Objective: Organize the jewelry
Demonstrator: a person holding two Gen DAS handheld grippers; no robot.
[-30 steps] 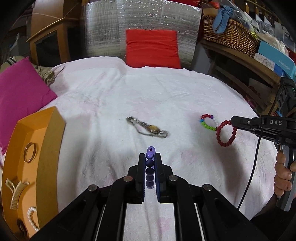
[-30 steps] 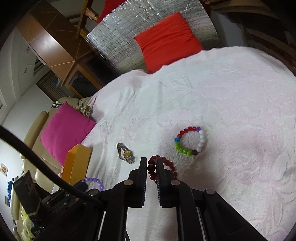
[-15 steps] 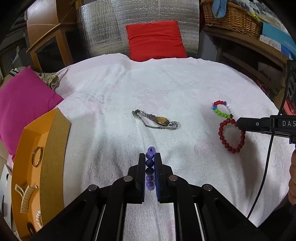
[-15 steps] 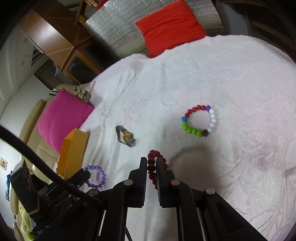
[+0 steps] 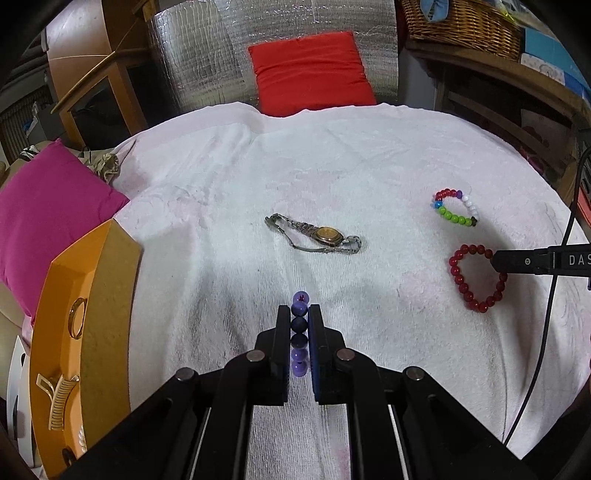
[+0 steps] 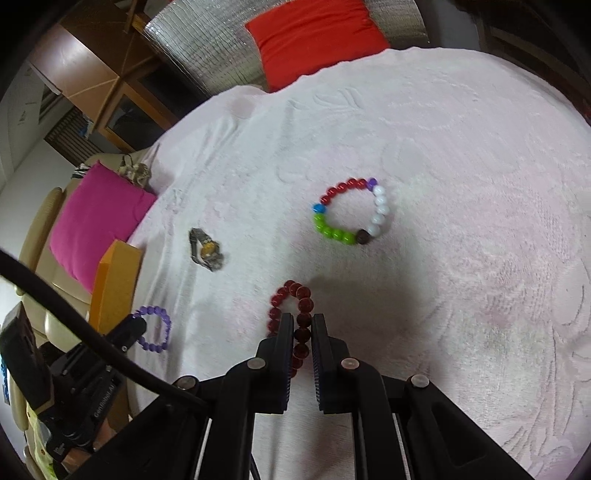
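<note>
My left gripper (image 5: 299, 314) is shut on a purple bead bracelet (image 5: 299, 332), held above the white cloth; it also shows in the right wrist view (image 6: 157, 328). My right gripper (image 6: 303, 319) is shut on a dark red bead bracelet (image 6: 301, 321), which hangs off its tip in the left wrist view (image 5: 476, 277). A multicoloured bead bracelet (image 5: 456, 207) and a metal wristwatch (image 5: 317, 236) lie on the cloth. An orange tray (image 5: 92, 295) at the left holds a gold ring (image 5: 78, 323), a gold hair clip (image 5: 59, 400) and white pearls.
A pink cushion (image 5: 44, 210) lies behind the tray. A red cushion (image 5: 310, 70) leans at the far edge against silver foil. A wooden shelf with a wicker basket (image 5: 461, 18) stands at the right. A black cable (image 5: 543, 332) hangs by the right gripper.
Both grippers have risen with their bracelets; the red bracelet now hangs clear of the cloth. The left view has drawn back, and the tray shows more fully.
</note>
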